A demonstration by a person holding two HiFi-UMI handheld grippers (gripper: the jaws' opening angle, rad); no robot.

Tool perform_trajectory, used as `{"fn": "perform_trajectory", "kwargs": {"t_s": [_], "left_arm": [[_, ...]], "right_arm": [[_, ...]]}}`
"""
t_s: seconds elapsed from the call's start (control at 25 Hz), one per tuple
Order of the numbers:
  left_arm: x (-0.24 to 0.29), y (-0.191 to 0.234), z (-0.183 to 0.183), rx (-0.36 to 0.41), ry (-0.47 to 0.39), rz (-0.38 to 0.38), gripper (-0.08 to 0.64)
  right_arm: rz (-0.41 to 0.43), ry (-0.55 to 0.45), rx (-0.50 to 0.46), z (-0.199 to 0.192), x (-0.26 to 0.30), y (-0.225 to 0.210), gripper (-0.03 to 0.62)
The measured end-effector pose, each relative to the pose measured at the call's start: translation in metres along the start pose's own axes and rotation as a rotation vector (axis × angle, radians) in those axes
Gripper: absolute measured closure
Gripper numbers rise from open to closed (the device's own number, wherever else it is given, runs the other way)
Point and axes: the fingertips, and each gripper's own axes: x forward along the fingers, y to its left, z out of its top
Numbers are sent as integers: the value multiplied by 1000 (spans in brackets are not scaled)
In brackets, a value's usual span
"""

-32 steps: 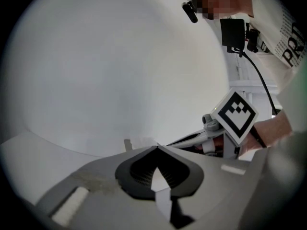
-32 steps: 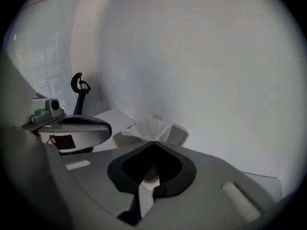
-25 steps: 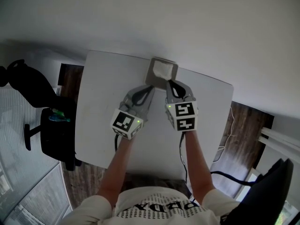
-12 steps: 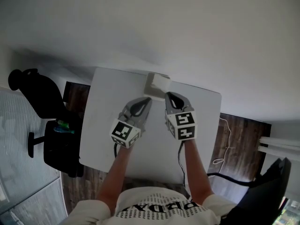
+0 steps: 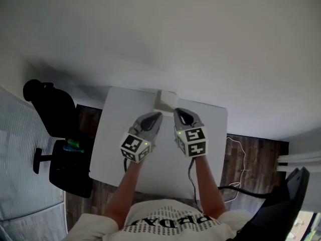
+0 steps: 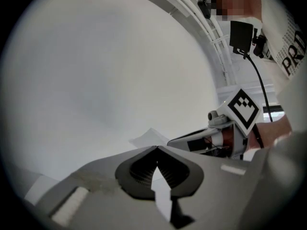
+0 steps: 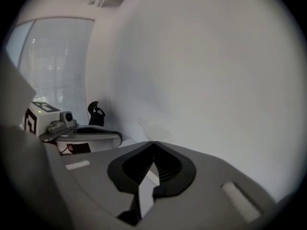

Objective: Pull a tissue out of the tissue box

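The right hand-held gripper (image 5: 177, 111) has its jaws pressed together. A thin white tissue (image 6: 145, 139) sits at its tips. In the left gripper view the sheet spreads sideways from the right gripper's tips, away from that gripper, with one corner pointing up. In the right gripper view it shows as a faint pale shape sticking forward past the tips, toward the wall (image 5: 175, 34). Its longer run lies roughly level, across the line of the two grippers.

The left hand-held gripper (image 5: 158, 115) also has its jaws together, and it points about level. The tissue's edge shows just behind its tips, but I cannot tell whether that edge is caught between them.

Both grippers are side by side over the white bench (image 5: 118, 134), tips aimed at its far edge. The tissue box (image 5: 160, 105) is at the far edge of the bench near the wall, just beyond the two sets of tips in the head view. It is grey with white on top, and too small there to make out its long axis.

A black office chair (image 5: 52, 107) stands to the left of the bench on the wooden floor (image 5: 251, 154).
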Motion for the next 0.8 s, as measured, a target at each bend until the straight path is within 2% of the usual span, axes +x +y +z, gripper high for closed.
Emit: {"fn": "perform_trajectory", "kwargs": {"t_s": [0.24, 0.56, 0.8], "left_arm": [[-15, -26, 34, 38, -22, 1, 568], [-31, -69, 64, 40, -34, -15, 568], [-34, -96, 75, 56, -35, -18, 568]], "right_arm": [[8, -57, -18, 24, -39, 13, 583], [11, -117, -62, 47, -91, 23, 583], [18, -154, -59, 55, -123, 21, 583]]}}
